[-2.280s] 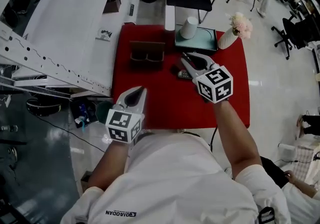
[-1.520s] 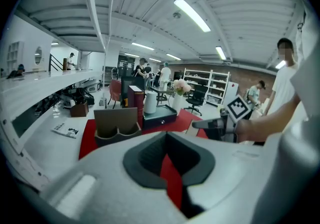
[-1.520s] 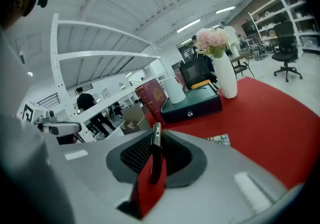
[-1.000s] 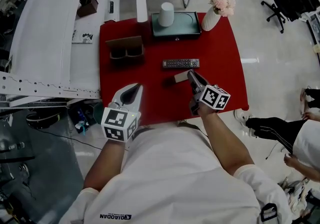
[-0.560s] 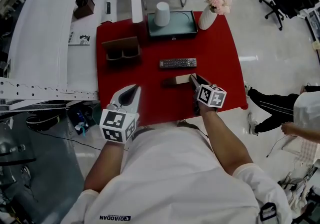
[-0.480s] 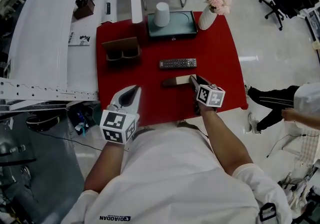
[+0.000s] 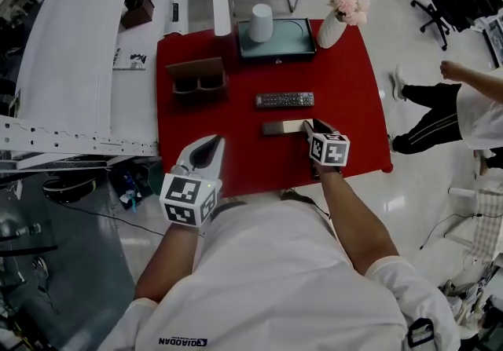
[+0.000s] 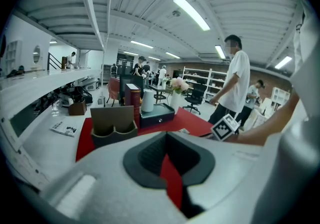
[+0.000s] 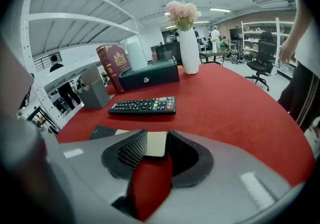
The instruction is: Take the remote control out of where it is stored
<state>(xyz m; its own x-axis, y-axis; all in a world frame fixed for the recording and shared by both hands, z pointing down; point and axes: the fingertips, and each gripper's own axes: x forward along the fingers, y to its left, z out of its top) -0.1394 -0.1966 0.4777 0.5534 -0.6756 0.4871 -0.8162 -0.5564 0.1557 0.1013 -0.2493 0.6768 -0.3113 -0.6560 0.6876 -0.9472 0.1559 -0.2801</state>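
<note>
The right gripper [image 7: 311, 126] is low over the red-covered bench [image 7: 354, 90]. Its fingers [image 9: 131, 152] have just been opening and stand moderately apart. The end of a flat tan-and-dark rectangular strip [image 7: 280, 128] lies between them on the bench, and the pads do not squeeze it. The black remote control with coloured buttons [image 7: 284, 99] lies out on the bench just beyond those fingers, past the strip and clear of both. The left gripper [image 7: 214, 142] hangs at the bench's near edge, its fingers [image 8: 150, 155] drawn together at the tips with nothing between them. Well ahead of them stands a brown two-pocket holder [image 7: 196, 78]; whether anything sits in its pockets cannot be made out
</note>
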